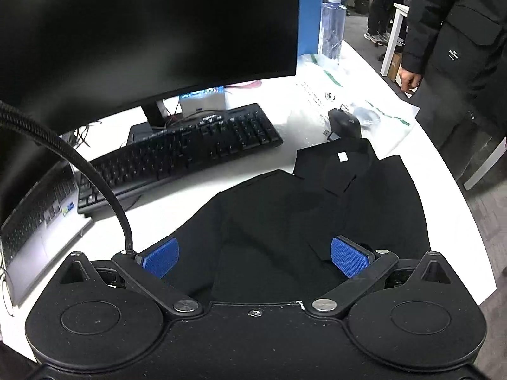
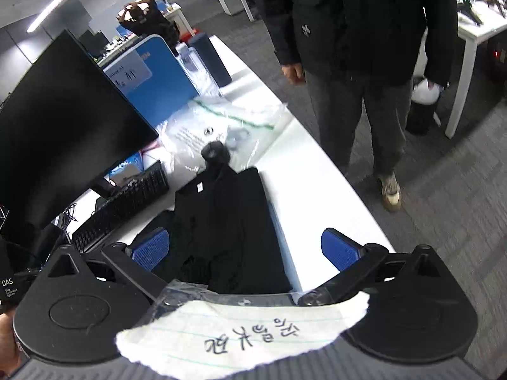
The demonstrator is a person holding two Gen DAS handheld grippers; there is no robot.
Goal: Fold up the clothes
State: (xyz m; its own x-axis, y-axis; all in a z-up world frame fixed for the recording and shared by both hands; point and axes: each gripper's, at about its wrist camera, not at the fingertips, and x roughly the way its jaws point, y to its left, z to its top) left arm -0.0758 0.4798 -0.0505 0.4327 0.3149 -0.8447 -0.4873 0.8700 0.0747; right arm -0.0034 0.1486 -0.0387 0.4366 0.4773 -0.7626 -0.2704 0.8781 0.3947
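A black collared shirt [image 1: 317, 209] lies partly folded on the white desk [image 1: 177, 202], its collar with a small white tag at the far end. My left gripper [image 1: 255, 258] hovers open over the shirt's near edge, blue pads [image 1: 348, 258] wide apart with nothing between them. In the right wrist view the same black shirt [image 2: 228, 221] runs lengthwise away from me. My right gripper [image 2: 244, 250] is open above its near right part, the right pad [image 2: 337, 250] over bare desk near the desk's edge.
A black keyboard [image 1: 190, 148], a dark monitor [image 1: 142, 31] and a laptop [image 1: 35, 221] stand to the left. A black mouse [image 1: 345, 123], clear plastic bags [image 1: 317, 95] and a water bottle [image 1: 331, 25] lie beyond the shirt. A person in dark clothes [image 2: 358, 31] stands by the desk's right edge.
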